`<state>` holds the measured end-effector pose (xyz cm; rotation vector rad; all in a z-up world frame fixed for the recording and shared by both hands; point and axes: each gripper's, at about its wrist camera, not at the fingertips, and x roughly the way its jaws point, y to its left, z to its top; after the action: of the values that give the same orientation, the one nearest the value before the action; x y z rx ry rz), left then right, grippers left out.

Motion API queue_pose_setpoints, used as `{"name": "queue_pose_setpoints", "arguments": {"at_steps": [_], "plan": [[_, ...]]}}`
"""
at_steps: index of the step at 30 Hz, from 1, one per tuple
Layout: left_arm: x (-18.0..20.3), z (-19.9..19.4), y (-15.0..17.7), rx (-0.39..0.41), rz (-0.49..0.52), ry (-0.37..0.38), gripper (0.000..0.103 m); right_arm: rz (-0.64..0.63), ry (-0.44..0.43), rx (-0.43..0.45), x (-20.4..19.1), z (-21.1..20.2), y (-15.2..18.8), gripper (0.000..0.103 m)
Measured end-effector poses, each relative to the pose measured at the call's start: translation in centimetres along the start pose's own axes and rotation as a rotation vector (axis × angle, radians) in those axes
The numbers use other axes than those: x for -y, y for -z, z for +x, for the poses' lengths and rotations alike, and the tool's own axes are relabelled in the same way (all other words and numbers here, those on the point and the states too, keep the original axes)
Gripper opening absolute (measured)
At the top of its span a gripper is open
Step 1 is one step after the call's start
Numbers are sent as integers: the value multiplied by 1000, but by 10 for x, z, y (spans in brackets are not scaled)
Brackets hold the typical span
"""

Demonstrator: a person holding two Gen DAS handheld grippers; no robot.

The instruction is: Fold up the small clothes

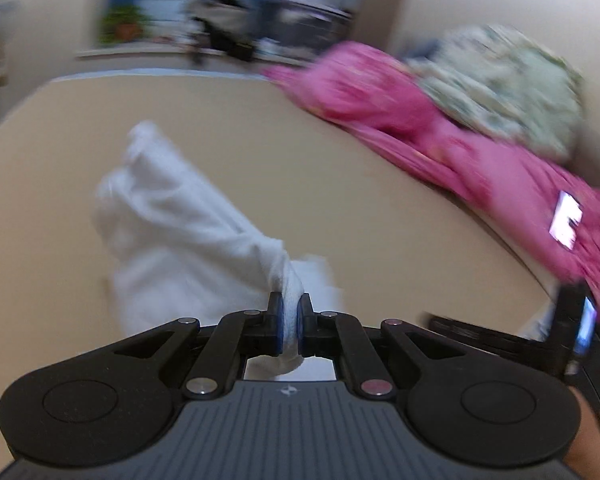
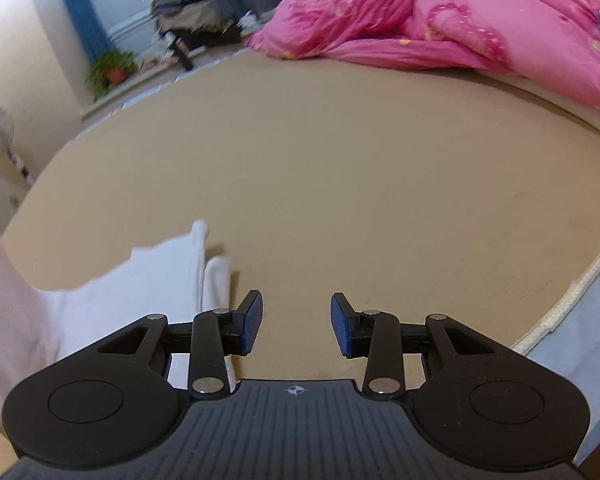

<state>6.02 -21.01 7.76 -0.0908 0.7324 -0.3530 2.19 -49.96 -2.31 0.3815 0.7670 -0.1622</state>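
Observation:
A small white garment [image 1: 171, 216] hangs bunched from my left gripper [image 1: 291, 312], which is shut on a twisted fold of it above the tan bed sheet [image 1: 340, 184]. The cloth trails away to the left and up, blurred. In the right wrist view the same white garment [image 2: 155, 276] shows at the lower left, lying on the sheet [image 2: 340, 168]. My right gripper [image 2: 295, 320] is open and empty, just right of the cloth's edge, low over the sheet.
A pink quilt [image 1: 440, 136] [image 2: 420, 24] with a pale patterned pillow [image 1: 500, 88] lies along the bed's far right. A lit phone screen [image 1: 566, 220] rests on the quilt. The mattress edge [image 2: 572, 300] runs at the right. A windowsill with a plant [image 2: 111, 68] lies beyond.

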Motion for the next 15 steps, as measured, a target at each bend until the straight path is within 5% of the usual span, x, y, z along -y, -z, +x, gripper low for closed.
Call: {"name": "queue_pose_setpoints", "arguments": {"at_steps": [5, 11, 15], "plan": [[67, 81, 41, -234, 104, 176, 20, 98, -15, 28, 21, -1, -4, 39], [-34, 63, 52, -110, -60, 50, 18, 118, -181, -82, 18, 16, -1, 42], [-74, 86, 79, -219, -117, 39, 17, 30, -292, -234, -8, 35, 12, 42]]}}
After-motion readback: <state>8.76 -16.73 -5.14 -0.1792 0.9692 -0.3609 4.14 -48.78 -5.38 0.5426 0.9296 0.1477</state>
